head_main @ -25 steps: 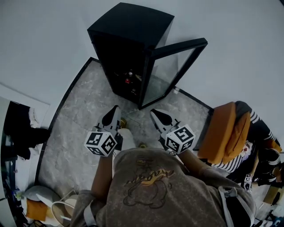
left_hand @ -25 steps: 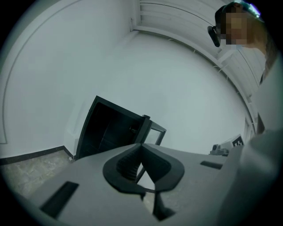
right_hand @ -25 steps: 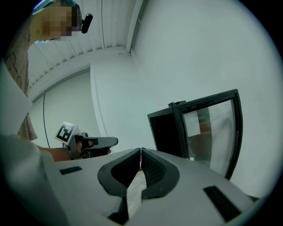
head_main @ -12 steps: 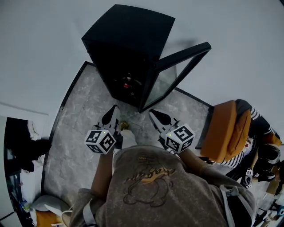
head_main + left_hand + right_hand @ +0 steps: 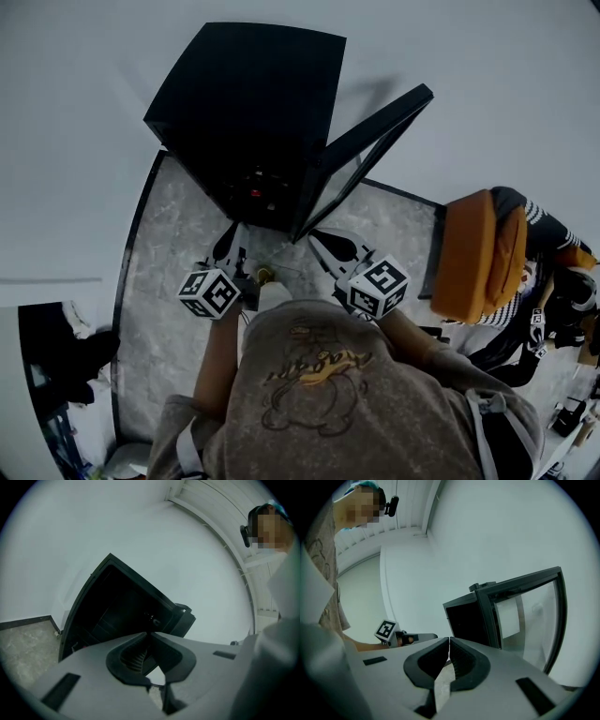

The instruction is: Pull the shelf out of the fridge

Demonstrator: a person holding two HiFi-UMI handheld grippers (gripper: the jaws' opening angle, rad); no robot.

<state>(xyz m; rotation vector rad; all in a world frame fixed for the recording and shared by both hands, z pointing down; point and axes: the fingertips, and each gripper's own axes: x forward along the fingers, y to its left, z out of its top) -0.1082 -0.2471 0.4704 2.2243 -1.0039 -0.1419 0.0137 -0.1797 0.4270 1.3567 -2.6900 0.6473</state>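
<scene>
Far left, the black border (image 5: 131, 253) of the grey stone-patterned floor (image 5: 173, 281) runs along the white wall, with bare floor beside it. Here's the left gripper (image 5: 231, 240), low over that floor, jaws pressed together with nothing between them. In the left gripper view its tips (image 5: 150, 633) point straight at the fridge's dark open front.

The fridge (image 5: 253, 103) stands black and square against the wall, its near bottom edge just ahead of both tools. The shelf (image 5: 101, 625) sits inside, only faint ledges showing in the dark, and neither gripper touches it. There's a clear strip of floor between jaw tips and cabinet.

The glass door (image 5: 366, 150) hangs open on the right hinge side, swung out towards the person, its outer edge above the right gripper (image 5: 321, 240). That one also has its jaws together, empty; the right gripper view shows the tips (image 5: 449, 639) meeting, with the door frame close on the right.

Further right, an orange chair (image 5: 478, 253) stands at the floor's edge, well apart from the door.
</scene>
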